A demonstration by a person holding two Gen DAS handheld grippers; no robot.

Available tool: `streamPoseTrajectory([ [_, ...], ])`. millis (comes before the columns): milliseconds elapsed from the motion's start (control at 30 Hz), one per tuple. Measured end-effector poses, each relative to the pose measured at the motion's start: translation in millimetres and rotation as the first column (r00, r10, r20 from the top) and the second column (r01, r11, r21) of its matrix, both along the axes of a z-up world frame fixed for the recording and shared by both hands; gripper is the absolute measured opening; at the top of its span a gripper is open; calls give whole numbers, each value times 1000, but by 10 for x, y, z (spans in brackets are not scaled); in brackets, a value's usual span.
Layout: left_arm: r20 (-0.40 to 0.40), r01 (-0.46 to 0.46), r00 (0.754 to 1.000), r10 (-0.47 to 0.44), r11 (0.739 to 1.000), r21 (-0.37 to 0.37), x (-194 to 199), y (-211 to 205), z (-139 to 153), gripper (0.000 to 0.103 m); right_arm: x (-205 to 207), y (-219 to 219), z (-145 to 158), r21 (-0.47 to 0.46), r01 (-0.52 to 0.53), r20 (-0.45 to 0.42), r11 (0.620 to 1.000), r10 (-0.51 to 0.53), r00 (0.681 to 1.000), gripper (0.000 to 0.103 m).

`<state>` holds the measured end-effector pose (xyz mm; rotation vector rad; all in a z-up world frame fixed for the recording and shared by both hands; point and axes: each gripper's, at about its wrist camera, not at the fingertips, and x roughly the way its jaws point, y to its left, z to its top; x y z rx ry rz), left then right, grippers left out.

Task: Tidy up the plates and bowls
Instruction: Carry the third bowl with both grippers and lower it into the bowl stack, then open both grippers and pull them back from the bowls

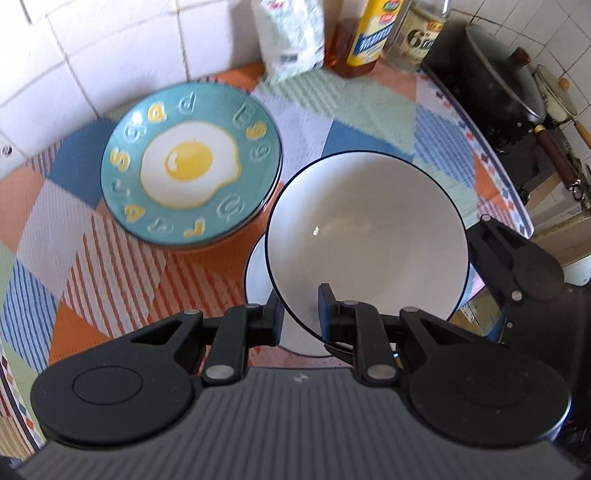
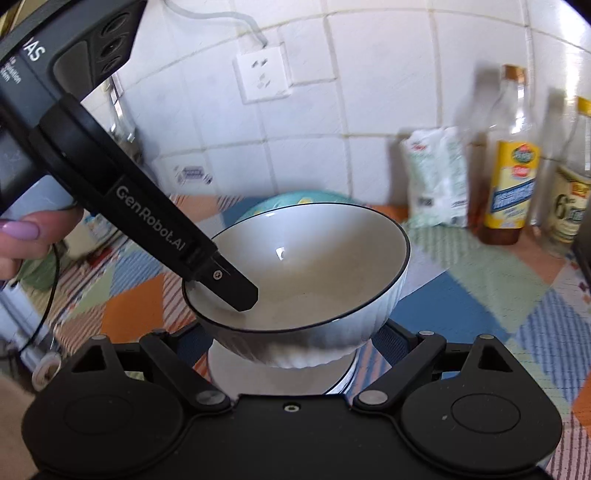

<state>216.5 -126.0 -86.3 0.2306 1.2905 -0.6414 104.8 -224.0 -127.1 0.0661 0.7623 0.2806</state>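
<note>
My left gripper point(image 1: 300, 314) is shut on the near rim of a white bowl point(image 1: 365, 236) with a dark rim, holding it tilted above a second white bowl point(image 1: 258, 273) on the mat. A teal plate point(image 1: 192, 162) with a fried-egg picture lies to the left. In the right wrist view the held bowl point(image 2: 314, 266) hangs over the lower bowl point(image 2: 280, 380), with the left gripper's finger point(image 2: 236, 288) inside it. My right gripper point(image 2: 291, 347) is open, its fingers either side of the lower bowl and mostly hidden behind the bowls.
A colourful patchwork mat point(image 1: 110, 258) covers the counter. A white bag point(image 1: 291, 37), an oil bottle point(image 1: 369, 33) and a clear bottle point(image 1: 421, 37) stand at the tiled back wall. A black wok point(image 1: 495, 77) sits on the stove at right. A wall socket point(image 2: 264, 74) is above.
</note>
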Motion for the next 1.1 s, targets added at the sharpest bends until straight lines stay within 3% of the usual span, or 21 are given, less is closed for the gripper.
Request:
streamPoseTrajectory([
  [433, -55, -50, 997, 52, 998, 47, 46, 138, -257, 17, 124, 207, -140, -76, -67, -88, 995, 60, 994, 94],
  [600, -23, -40, 999, 42, 995, 86, 11, 109, -314, 18, 133, 297, -178, -136, -83, -119, 987, 67, 991, 92],
  [1100, 5, 38, 999, -40, 986, 165, -58, -43, -402, 20, 55, 528, -147, -286, 15, -128, 958, -54, 990, 96],
])
